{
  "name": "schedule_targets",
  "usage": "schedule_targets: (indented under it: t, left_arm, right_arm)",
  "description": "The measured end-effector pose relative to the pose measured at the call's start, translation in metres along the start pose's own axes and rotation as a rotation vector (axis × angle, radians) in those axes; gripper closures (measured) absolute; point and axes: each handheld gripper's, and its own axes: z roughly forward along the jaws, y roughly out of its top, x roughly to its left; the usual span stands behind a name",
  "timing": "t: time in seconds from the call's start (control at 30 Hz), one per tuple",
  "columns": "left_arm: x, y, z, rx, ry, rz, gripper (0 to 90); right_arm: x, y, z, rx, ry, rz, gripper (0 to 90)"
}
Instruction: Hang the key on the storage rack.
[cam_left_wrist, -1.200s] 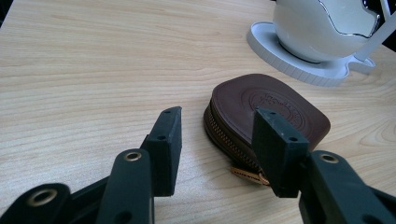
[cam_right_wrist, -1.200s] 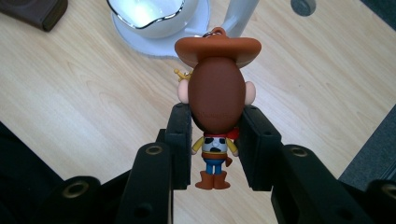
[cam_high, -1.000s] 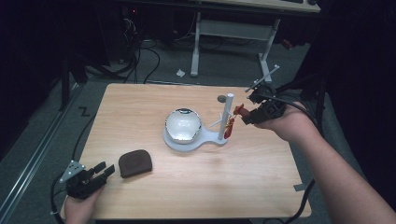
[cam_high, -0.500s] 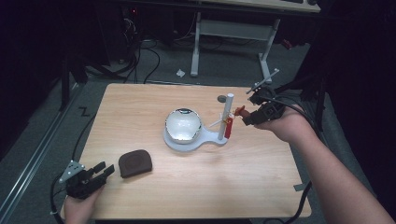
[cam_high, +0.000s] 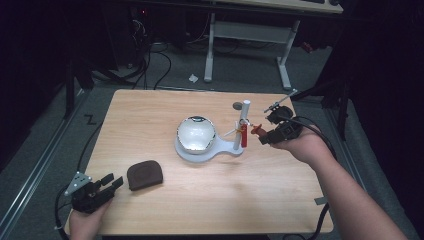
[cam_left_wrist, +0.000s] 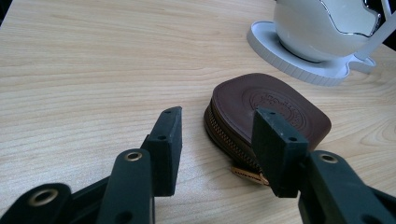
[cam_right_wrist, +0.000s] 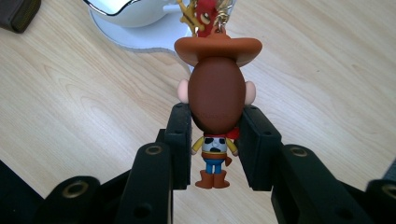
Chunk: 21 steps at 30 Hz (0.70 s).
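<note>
Clamped by its head in the right gripper (cam_right_wrist: 215, 140), cowboy figure keychain (cam_right_wrist: 216, 100) hanging just right of the white stand's post (cam_high: 243, 120), hat and ring toward it; left gripper (cam_high: 111, 183) idle, jaws apart, beside brown pouch (cam_high: 144, 174)

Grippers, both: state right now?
Left gripper: open, empty, beside the brown pouch.
Right gripper: shut on the cowboy figure.

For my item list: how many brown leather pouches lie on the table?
1. The brown zipped leather pouch lies flat near the table's front left, just ahead of the left gripper, apart from the white stand. Nothing seems to hide another.
</note>
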Motion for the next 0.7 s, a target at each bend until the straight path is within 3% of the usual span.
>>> schedule_targets:
  t: [0.37, 0.7]
  left_arm:
    - [0.000, 0.000, 0.001, 0.004, -0.005, 0.000, 53.5]
    - [0.000, 0.000, 0.001, 0.011, -0.008, 0.004, 53.4]
  right_arm:
    - [-0.004, -0.012, 0.035, -0.009, 0.022, 0.033, 67.6]
    - [-0.002, -0.015, 0.063, -0.073, 0.048, 0.048, 67.3]
